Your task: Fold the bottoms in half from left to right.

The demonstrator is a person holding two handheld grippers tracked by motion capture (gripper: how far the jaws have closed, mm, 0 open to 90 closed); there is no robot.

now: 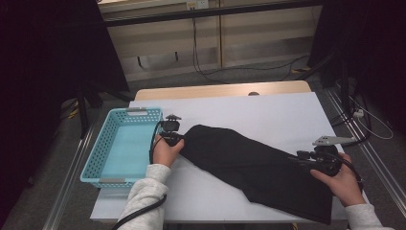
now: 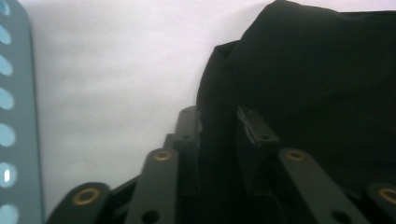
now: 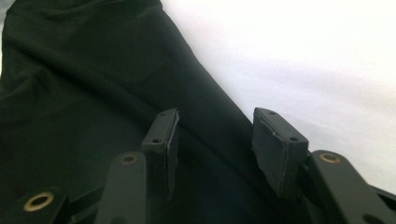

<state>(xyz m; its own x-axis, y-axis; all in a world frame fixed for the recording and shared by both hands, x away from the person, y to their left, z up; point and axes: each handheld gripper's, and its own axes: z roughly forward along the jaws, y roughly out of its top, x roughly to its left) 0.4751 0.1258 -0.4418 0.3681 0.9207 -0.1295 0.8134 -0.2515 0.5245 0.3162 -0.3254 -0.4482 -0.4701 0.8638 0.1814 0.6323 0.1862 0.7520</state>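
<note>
From above, the black cloth (image 1: 253, 167) lies slantwise on the white table (image 1: 249, 112), beside the blue basket (image 1: 122, 146). The left gripper (image 2: 219, 123) has its jaws pinching the cloth's edge fold. The right gripper (image 3: 217, 135) has its jaws apart over the cloth's edge, bare table beyond.

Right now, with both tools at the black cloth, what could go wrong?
1. The left tool has only a thin fold at the edge of the black cloth between its jaws; it may slip out when pulled.
2. The right tool stands open over the cloth's edge, so that end may stay behind.
3. The blue basket sits close beside the left tool and may be bumped.
</note>
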